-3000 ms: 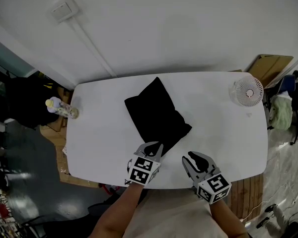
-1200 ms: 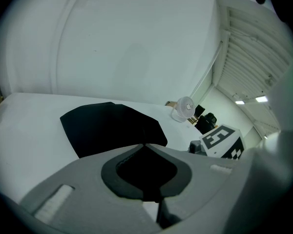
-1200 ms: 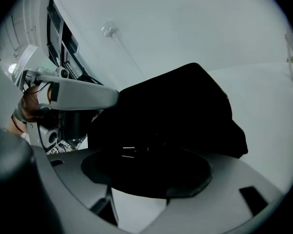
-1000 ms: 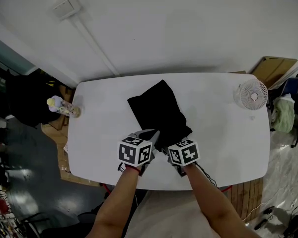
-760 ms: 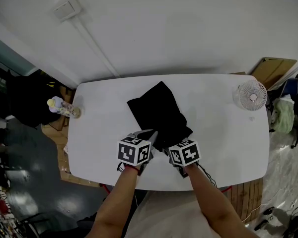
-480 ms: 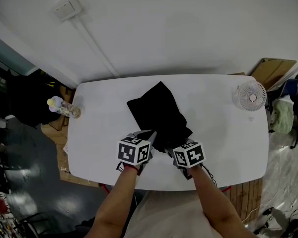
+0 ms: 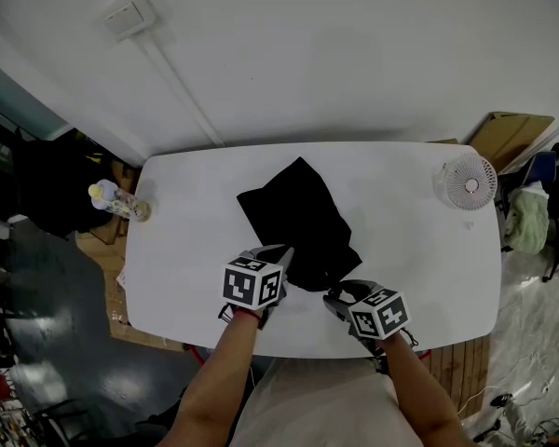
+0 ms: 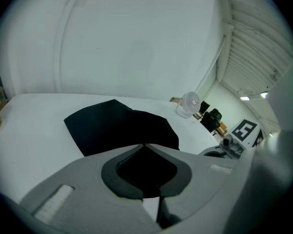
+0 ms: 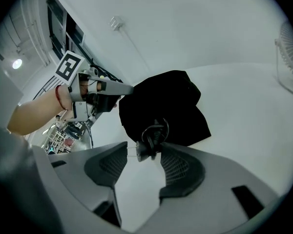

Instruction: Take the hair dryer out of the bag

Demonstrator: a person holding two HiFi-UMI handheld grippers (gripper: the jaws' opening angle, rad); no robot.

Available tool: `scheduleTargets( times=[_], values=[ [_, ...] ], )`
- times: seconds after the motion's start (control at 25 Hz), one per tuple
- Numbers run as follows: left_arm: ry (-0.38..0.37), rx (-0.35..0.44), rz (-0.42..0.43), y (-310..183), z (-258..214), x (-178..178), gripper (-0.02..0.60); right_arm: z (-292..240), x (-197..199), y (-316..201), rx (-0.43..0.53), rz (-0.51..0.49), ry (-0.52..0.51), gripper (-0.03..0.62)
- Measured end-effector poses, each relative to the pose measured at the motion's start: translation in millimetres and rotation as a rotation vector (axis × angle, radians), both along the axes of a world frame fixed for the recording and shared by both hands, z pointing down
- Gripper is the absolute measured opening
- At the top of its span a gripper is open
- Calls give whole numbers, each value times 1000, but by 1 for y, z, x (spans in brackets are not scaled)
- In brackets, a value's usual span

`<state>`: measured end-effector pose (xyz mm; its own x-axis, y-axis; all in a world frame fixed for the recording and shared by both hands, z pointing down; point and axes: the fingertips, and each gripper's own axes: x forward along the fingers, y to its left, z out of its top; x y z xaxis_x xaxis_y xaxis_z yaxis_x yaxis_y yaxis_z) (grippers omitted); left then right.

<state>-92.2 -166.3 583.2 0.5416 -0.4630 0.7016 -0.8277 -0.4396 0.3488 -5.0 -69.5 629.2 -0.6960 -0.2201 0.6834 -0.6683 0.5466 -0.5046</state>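
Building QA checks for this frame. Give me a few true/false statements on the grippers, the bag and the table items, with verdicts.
1. The left gripper is closed on the near edge of the black bag. True.
2. The right gripper has nothing between its jaws. False: a coiled black cord sits between them, just off the bag's near edge.
3. The fan stands at the left end of the table in the head view. False: it stands at the right end.
4. The bottle is at the table's left edge in the head view, apart from the bag. True.
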Motion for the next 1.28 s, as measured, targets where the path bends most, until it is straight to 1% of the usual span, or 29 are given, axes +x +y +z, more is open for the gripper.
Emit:
scheduleTargets(
  times=[0.28, 0.36, 0.4, 0.48, 0.6, 0.84, 1.08, 1.28],
  values=[
    [3, 3, 0, -1, -2, 0, 18, 3, 16, 28, -11, -50, 24, 222],
    [5, 3, 2, 0, -2, 0, 18, 4, 15, 31, -7, -53, 12, 222],
    [7, 2, 2, 0, -2, 0, 17, 3, 14, 31, -9, -39, -11, 225],
    [13, 2, 4, 1, -3, 1, 17, -6, 10, 26, -17, 10, -67, 285],
    [19, 1, 9, 3, -4, 2, 18, -17, 8, 15, -13, 54, -92, 288],
    [24, 1, 15, 5, -4, 4, 18, -9, 6, -8, -7, 101, -32, 288],
    [26, 1, 21, 6, -4, 4, 17, 17, -3, -27, -61, 120, 58, 288],
    [29, -1, 27, 8, -4, 6, 17, 24, -13, -41, -107, 133, 100, 288]
  ],
)
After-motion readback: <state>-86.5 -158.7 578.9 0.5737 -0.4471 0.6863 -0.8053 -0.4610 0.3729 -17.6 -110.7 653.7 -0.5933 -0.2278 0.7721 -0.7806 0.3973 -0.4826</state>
